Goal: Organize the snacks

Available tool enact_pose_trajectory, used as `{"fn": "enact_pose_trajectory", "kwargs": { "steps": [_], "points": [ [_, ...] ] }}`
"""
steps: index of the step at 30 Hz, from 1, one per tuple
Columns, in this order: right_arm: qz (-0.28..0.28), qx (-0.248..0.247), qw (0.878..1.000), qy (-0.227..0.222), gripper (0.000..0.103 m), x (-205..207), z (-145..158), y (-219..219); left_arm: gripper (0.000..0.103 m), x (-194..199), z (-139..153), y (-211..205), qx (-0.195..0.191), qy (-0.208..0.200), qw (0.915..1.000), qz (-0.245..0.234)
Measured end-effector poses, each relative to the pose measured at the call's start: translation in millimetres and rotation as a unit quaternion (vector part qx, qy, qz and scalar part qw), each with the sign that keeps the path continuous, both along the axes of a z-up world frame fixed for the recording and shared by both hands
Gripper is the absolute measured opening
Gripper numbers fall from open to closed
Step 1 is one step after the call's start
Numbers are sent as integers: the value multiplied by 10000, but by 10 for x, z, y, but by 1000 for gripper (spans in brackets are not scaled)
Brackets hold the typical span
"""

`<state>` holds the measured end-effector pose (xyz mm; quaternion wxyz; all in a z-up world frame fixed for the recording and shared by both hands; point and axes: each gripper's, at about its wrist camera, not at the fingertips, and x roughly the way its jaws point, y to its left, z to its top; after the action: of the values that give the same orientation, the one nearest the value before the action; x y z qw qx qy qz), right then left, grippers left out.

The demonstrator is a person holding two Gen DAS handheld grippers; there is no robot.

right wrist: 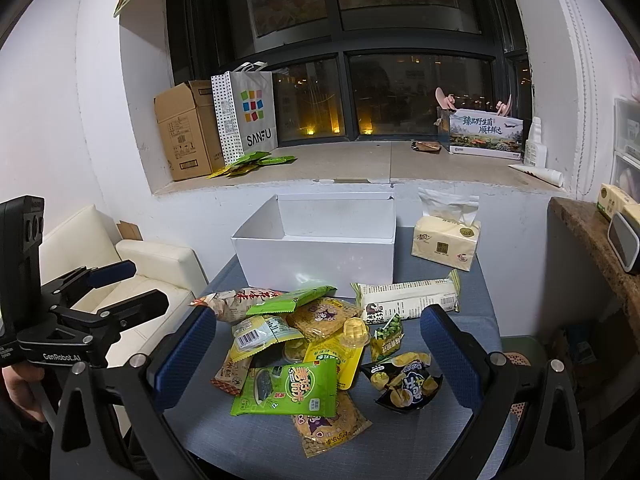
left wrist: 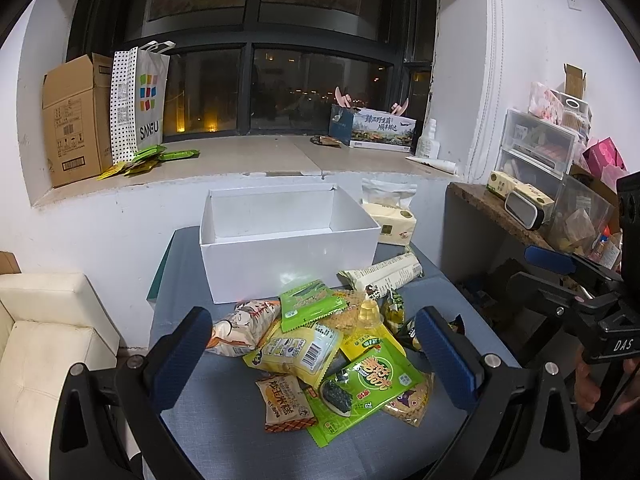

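Up close, both pairs of fingers stand spread wide with nothing between them. The left gripper [left wrist: 314, 354] hangs over the near part of the snack pile [left wrist: 328, 348], its blue-padded fingers [left wrist: 182, 354] flanking the packets without touching any. The right gripper [right wrist: 316, 354] hovers likewise above the same heap, seen from slightly to the right.

Between the fingers lies a green seaweed packet [right wrist: 286, 390] on top of a yellow cracker bag [right wrist: 330, 428]. Beside it, toward the right finger, sits a dark chip bag [right wrist: 402, 380]. A small clear jelly cup [right wrist: 354, 330] rests on the middle of the pile, and a long white biscuit sleeve [right wrist: 408, 300] lies across the far right edge. A white and red bag [left wrist: 244, 326] lies at the left.

Behind the heap, an open white box [left wrist: 280, 236] stands empty on the blue-grey tabletop [left wrist: 224, 412], just beyond the nearest packets. A tissue pack [right wrist: 446, 242] sits to the right of the box. Farther back, a windowsill [right wrist: 340, 164] holds a cardboard carton [right wrist: 186, 130] and a paper shopping bag [right wrist: 246, 114].
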<state>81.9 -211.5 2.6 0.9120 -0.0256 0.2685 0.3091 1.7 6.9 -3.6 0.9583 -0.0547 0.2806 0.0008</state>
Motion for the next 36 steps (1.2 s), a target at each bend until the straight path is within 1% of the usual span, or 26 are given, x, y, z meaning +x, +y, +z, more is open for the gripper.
{"fn": "enact_pose_trajectory", "kwargs": {
  "steps": [10, 24, 29, 33, 36],
  "points": [
    [24, 25, 10000, 12, 103, 6, -3, 10, 103, -9, -4, 23, -21, 0, 10000, 18],
    [60, 25, 9998, 200, 103, 59, -98, 42, 103, -40, 0, 79, -33, -7, 10000, 56],
    [196, 81, 9995, 247, 103, 66, -116, 72, 103, -62, 7, 102, -28, -37, 10000, 73],
    [501, 241, 9974, 458, 103, 139, -160, 171, 103, -94, 3, 152, -6, -60, 9999, 130],
    [606, 143, 9958, 679, 103, 307, -220, 380, 103, -137, -10, 217, 4, -90, 9998, 188]
  ]
}}
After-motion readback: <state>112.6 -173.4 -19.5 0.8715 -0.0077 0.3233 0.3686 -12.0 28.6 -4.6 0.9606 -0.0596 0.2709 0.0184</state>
